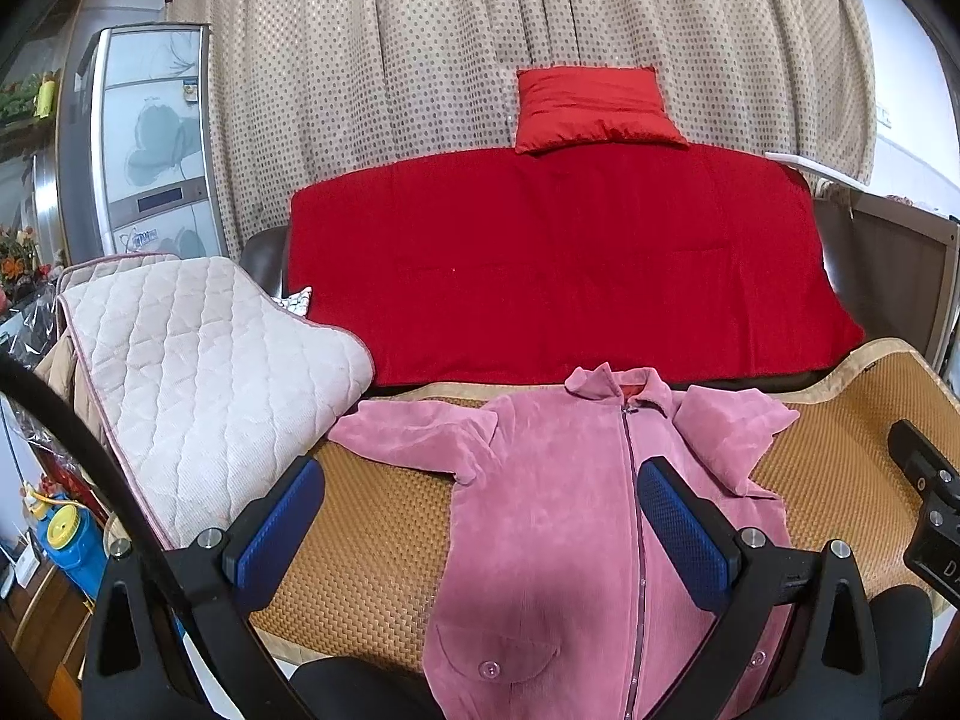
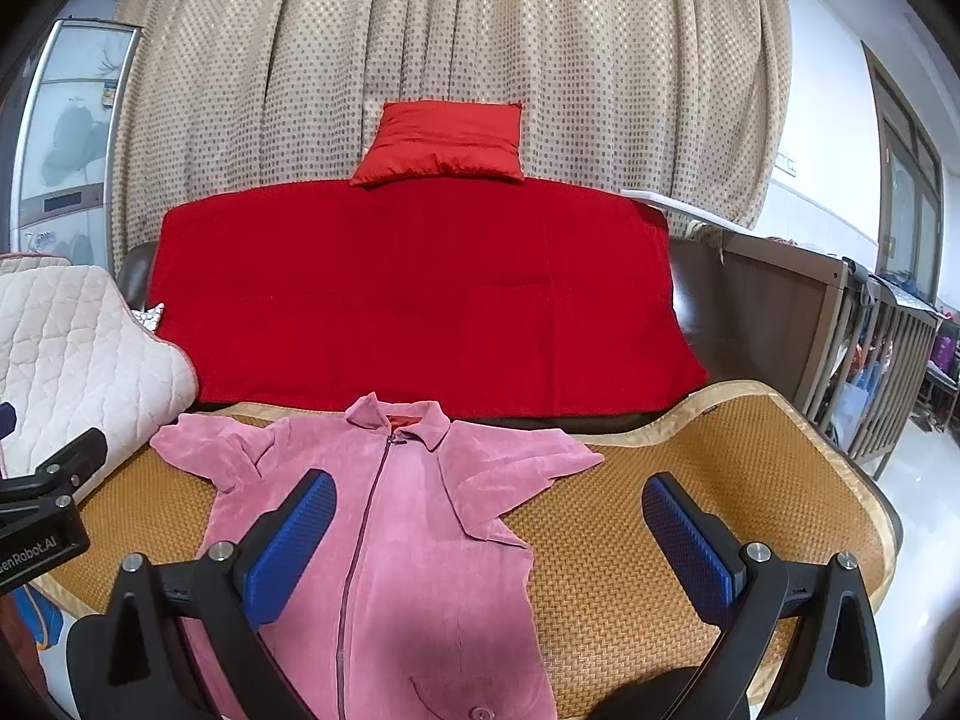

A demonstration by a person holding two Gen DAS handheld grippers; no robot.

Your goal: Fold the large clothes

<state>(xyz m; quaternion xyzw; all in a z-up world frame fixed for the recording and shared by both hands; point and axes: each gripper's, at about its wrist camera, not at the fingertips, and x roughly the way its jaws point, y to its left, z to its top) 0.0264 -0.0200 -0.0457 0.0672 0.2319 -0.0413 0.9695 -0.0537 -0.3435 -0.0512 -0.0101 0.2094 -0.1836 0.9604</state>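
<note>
A pink corduroy jacket (image 1: 552, 516) lies front up on a woven brown mat (image 1: 372, 540), zipped, collar at the far side, both sleeves folded in over the shoulders. My left gripper (image 1: 480, 516) is open and empty, held above the jacket's left half. In the right wrist view the jacket (image 2: 408, 540) lies at the left of the mat (image 2: 660, 480). My right gripper (image 2: 489, 531) is open and empty above the jacket's right edge. The left gripper's body (image 2: 42, 510) shows at the left edge there.
A sofa behind the mat carries a red blanket (image 1: 558, 264) and a red cushion (image 1: 591, 108). A quilted white pad (image 1: 198, 378) lies at the mat's left. A dotted curtain (image 2: 450, 60) hangs behind. A wooden crib (image 2: 852, 348) stands at the right.
</note>
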